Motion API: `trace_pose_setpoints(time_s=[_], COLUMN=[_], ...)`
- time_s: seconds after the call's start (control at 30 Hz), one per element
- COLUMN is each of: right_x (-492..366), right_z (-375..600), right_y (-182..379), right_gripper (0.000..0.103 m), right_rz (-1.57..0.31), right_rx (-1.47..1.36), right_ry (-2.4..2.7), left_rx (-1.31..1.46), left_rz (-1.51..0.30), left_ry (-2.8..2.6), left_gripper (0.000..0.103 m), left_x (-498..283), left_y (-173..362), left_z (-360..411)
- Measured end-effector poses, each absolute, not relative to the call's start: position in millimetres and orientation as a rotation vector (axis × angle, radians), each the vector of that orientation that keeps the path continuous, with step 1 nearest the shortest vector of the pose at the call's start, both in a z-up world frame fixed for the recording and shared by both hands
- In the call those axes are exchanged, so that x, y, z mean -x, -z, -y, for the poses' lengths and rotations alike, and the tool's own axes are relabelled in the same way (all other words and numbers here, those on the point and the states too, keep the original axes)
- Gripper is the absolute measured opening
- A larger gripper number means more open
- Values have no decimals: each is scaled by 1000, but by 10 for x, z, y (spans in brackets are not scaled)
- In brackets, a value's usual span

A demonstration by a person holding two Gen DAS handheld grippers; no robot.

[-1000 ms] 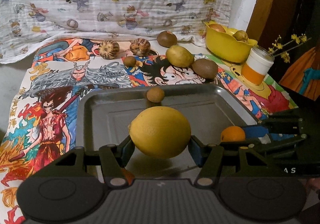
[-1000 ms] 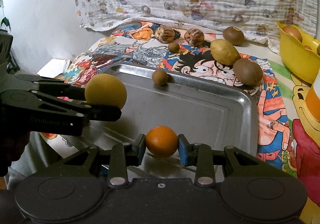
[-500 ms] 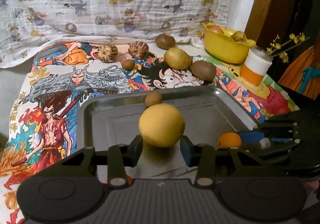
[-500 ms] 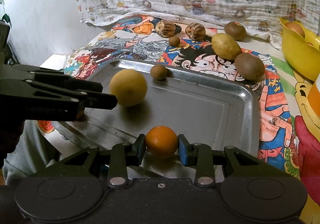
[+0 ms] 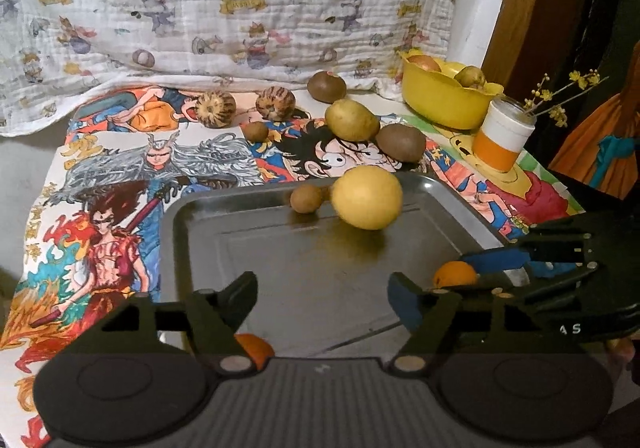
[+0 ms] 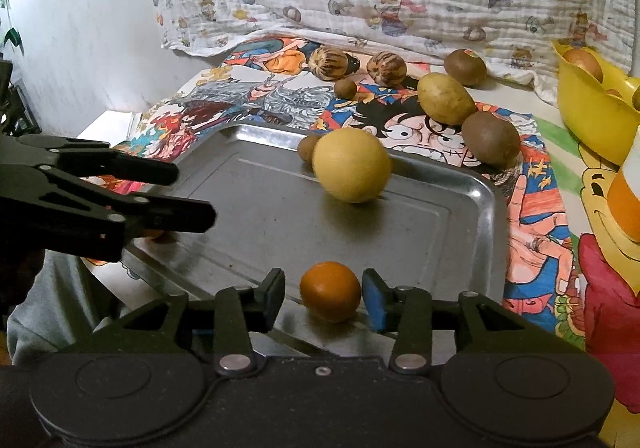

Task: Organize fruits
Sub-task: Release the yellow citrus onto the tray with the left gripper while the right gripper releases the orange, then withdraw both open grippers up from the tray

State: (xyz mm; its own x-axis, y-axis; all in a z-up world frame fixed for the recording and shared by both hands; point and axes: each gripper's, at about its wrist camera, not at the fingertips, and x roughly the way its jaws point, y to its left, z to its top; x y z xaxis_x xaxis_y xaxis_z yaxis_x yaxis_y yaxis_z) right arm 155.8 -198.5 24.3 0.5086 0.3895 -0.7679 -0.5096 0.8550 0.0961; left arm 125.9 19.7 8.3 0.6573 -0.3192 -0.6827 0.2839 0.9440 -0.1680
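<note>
A metal tray (image 5: 240,248) lies on a cartoon-print cloth. A large yellow fruit (image 5: 366,197) rests free at its far side, touching a small brown fruit (image 5: 306,199). My left gripper (image 5: 322,290) hovers over the tray's near part. Its jaws are opening and nothing is between them. In the right wrist view it (image 6: 192,194) reaches in from the left. My right gripper (image 6: 324,288) is opening around a small orange (image 6: 330,290) that sits on the tray (image 6: 440,248). A thin gap shows at the left pad. Another orange fruit (image 5: 252,346) peeks out under my left gripper.
Beyond the tray lie a potato (image 5: 352,120), two brown kiwi-like fruits (image 5: 400,142) (image 5: 326,87), two striped fruits (image 5: 215,109) (image 5: 275,104) and a small brown one (image 5: 255,131). A yellow bowl (image 5: 444,104) with fruit and an orange-white cup (image 5: 502,136) stand at the right.
My left gripper let go of the yellow fruit, which rolled to the tray's far side, and its jaws spread wide. My right gripper's pads parted from the orange.
</note>
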Motion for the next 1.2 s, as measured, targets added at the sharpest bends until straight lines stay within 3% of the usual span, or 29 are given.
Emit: trace_pose_setpoints(time_s=[0.2,0.4,0.6,1.2], right_x=[-1483,-1413,-1366,-1346], right_z=[2086,2149,2166,2218], right_y=[-321,-406,-449,-450], right_gripper=[77,94,99,101], right_rz=[-879,-865,-878,-935], right_rx=[132,149,197,275], right_ry=[-549,-547,-551,-510], left_rx=[38,41,24,22], left_rz=[-769,-779,-801,-819], left_ry=[323,298,275,282], left_gripper=[100,102,102,102], left_x=[-1157,-1029,-913,-872], left_y=[-135,-105,-56,-20], left_z=[-317,-475,-604,-629])
